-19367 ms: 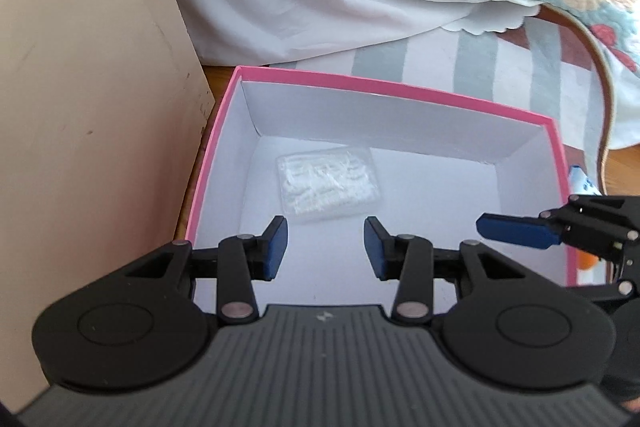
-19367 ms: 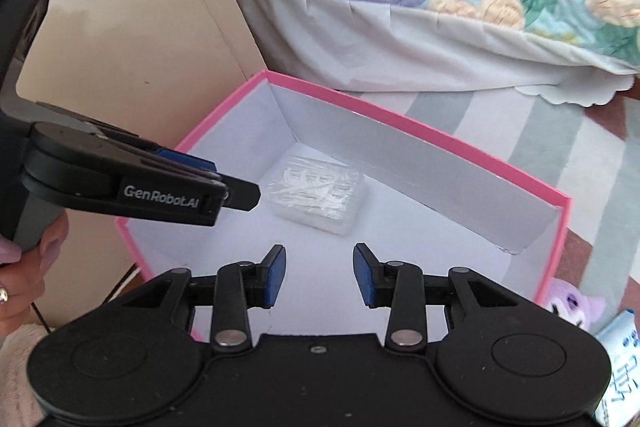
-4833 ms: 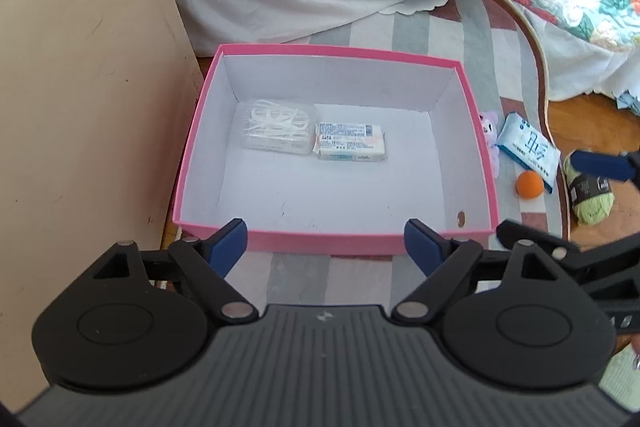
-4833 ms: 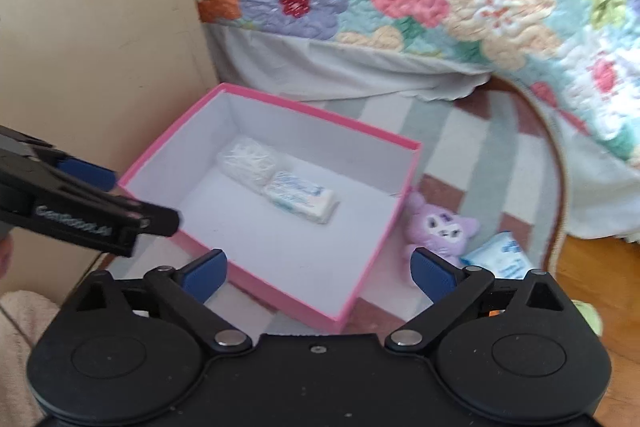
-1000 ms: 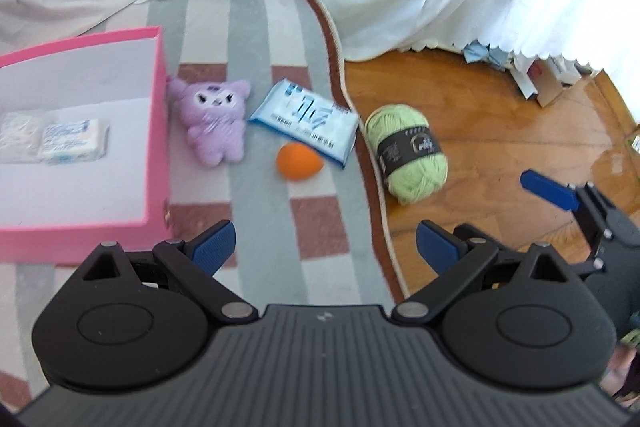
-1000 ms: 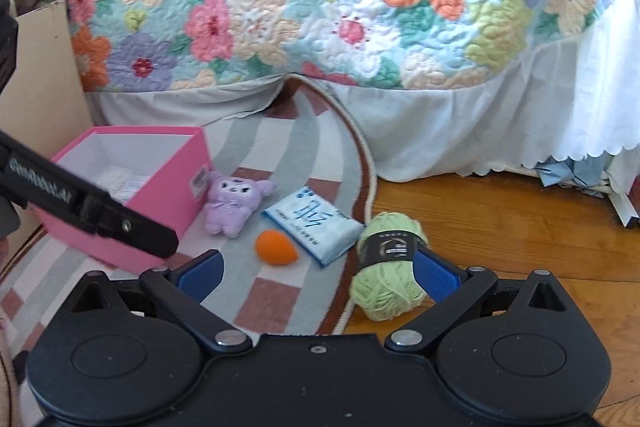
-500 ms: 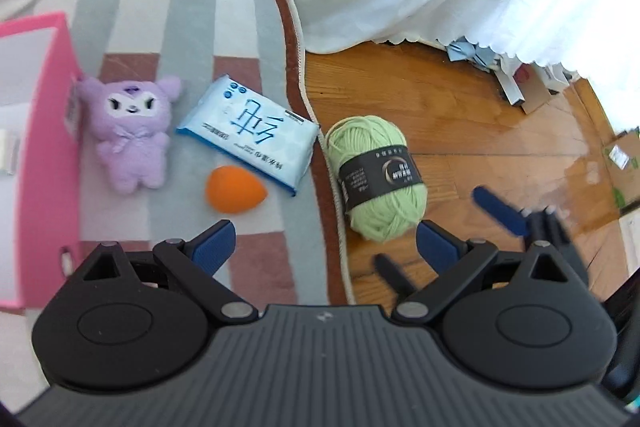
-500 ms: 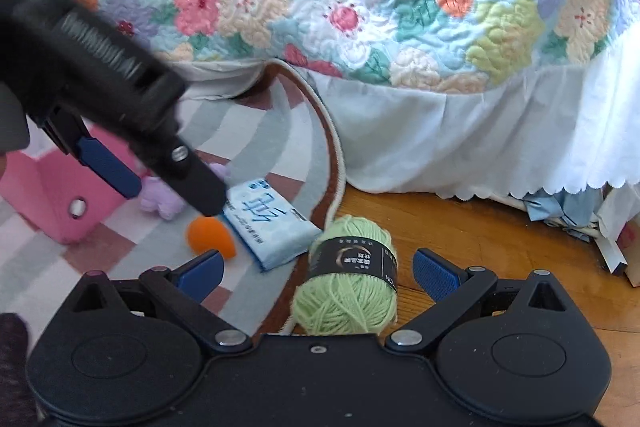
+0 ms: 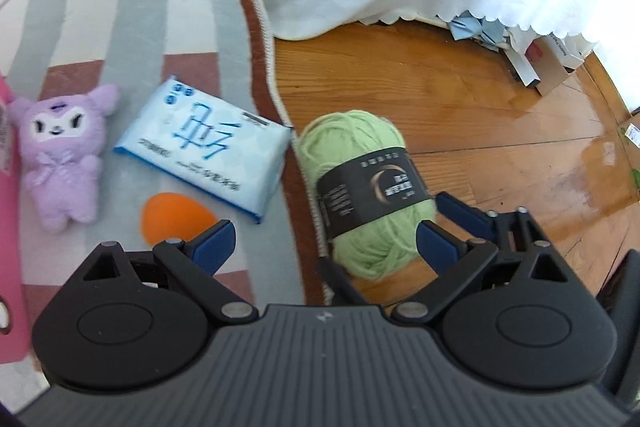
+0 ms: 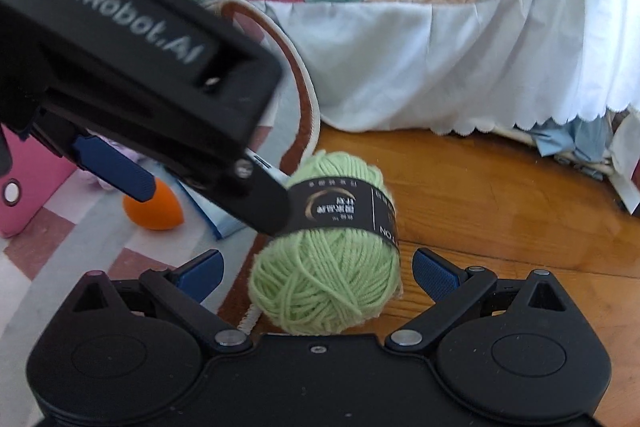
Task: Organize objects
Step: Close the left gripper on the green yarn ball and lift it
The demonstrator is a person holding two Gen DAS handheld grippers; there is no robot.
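While both grippers sit low over the floor, the yarn [image 10: 328, 243] lies right between the right gripper's [image 10: 316, 273] spread jaws, on the wood floor [image 10: 500, 195] touching the rug [image 9: 132, 27] edge. Right gripper is wide open, blue pads either side of the ball, neither touching it as far as I can tell. Left gripper [image 9: 324, 245] is also spread wide and holds nothing; it hangs over the rug edge, with the yarn off to its right side, near its right finger. Yarn long axis runs roughly near-to-far and a bit left in the right wrist view, black label [image 10: 344, 211] wrapped across the middle, so the jaws would close across the short width. Right gripper is the nearer and better lined up; probably the yarn is next to be picked. Left on the rug: tissue pack [image 9: 204, 147], orange sponge [image 9: 176, 217], purple plush [image 9: 64, 159]. Pink box [image 10: 28, 183] is at far left, well apart from the yarn. Soft ball will squash, so the jaws need to close well in.
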